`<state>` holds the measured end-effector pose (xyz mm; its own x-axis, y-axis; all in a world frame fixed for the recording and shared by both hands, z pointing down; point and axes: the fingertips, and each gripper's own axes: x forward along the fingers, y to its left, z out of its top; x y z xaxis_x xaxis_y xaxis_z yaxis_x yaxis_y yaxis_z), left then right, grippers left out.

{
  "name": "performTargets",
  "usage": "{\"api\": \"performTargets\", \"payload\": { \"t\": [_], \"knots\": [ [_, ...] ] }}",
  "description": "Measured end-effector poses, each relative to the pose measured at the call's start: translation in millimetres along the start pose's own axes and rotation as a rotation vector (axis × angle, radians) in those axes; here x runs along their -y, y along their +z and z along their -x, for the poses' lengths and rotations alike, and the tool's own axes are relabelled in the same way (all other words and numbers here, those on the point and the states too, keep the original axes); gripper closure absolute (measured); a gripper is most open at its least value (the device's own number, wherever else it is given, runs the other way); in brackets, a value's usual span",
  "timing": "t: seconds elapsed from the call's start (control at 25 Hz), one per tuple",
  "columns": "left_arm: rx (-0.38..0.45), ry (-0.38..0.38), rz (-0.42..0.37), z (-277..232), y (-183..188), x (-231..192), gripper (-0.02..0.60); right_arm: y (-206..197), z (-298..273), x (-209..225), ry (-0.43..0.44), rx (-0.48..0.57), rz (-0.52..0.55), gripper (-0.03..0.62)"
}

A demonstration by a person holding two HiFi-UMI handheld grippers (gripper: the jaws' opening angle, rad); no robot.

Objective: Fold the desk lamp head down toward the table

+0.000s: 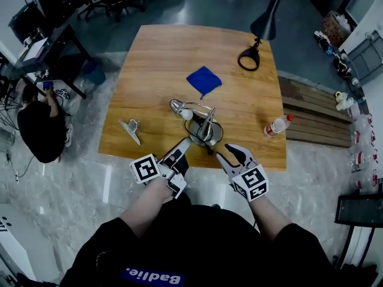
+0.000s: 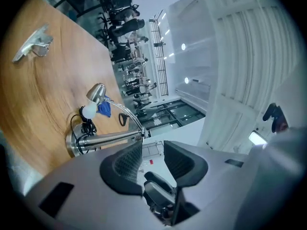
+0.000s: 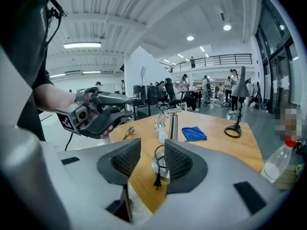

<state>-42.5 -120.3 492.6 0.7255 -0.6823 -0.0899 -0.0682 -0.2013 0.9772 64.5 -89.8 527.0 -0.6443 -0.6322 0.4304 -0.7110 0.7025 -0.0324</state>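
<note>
**A:** What are the tools holding?

**B:** Nothing. The left gripper (image 2: 152,150) has its jaws apart with only air between the ribbed dark pads. The right gripper (image 3: 152,152) is the same. Both hang just off the table's (image 1: 161,52) near edge, close to the lamp (image 1: 204,129) but not touching it.

**A:** Why stand off like that?

**B:** My guess is that the fold is done or nearly so. The head (image 1: 176,106) sits low on its bent neck, and the bulb (image 1: 187,113) points down close to the wood. Nothing seems to need a grip.

**A:** And the lamp itself?

**B:** It has a brushed metal post on a round, heavy-looking base near the table's front edge. The neck is thin and curved, the shade small and shiny, and the bulb frosted white. A black cord (image 3: 157,163) lies coiled on the base, probably to keep it from snagging. The table is smooth wood with a plain grain.
</note>
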Motion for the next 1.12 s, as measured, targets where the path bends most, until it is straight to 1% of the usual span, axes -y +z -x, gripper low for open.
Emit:
{"api": "performTargets", "payload": {
  "t": [0.08,0.16,0.24,0.28,0.32,0.4,0.52,0.64,0.72,0.8,0.84,0.88,0.96,1.08,1.12],
  "knots": [
    [0.033,0.009,-0.037,3,-19,13,0.449,1,24,-4,0.024,0.055,-0.018,0.454],
    [0.043,0.024,-0.076,6,-46,29,0.449,1,50,-9,0.050,0.096,-0.043,0.454],
    [0.020,0.083,-0.150,16,-75,37,0.449,-1,75,-19,0.072,0.121,-0.073,0.454],
    [-0.004,0.107,-0.211,21,-87,42,0.449,-1,87,-24,0.077,0.133,-0.085,0.454],
    [-0.032,0.110,-0.286,24,-97,51,0.449,0,98,-30,0.079,0.146,-0.094,0.454],
    [-0.086,0.085,-0.444,28,-114,74,0.449,4,117,-41,0.081,0.171,-0.094,0.454],
    [-0.169,0.080,-0.649,35,-134,93,0.449,15,134,-56,0.075,0.205,-0.080,0.454],
    [-0.263,0.068,-0.824,45,-148,104,0.449,27,145,-72,0.068,0.231,-0.107,0.454],
    [-0.296,0.050,-0.936,53,-151,114,0.451,37,151,-85,0.073,0.247,-0.110,0.456],
    [-0.311,0.033,-1.040,58,-151,122,0.451,49,154,-97,0.084,0.262,-0.103,0.456],
    [-0.317,0.024,-1.083,61,-151,126,0.454,54,155,-104,0.090,0.272,-0.104,0.459],
    [-0.320,0.013,-1.120,64,-151,131,0.472,59,157,-110,0.094,0.282,-0.106,0.471],
    [-0.321,-0.012,-1.185,69,-152,141,0.524,69,161,-122,0.101,0.303,-0.096,0.511],
    [-0.319,-0.056,-1.252,75,-156,159,0.571,81,170,-135,0.106,0.329,-0.070,0.548],
    [-0.320,-0.068,-1.268,77,-157,164,0.572,85,173,-139,0.106,0.338,-0.064,0.557]
  ]
}}
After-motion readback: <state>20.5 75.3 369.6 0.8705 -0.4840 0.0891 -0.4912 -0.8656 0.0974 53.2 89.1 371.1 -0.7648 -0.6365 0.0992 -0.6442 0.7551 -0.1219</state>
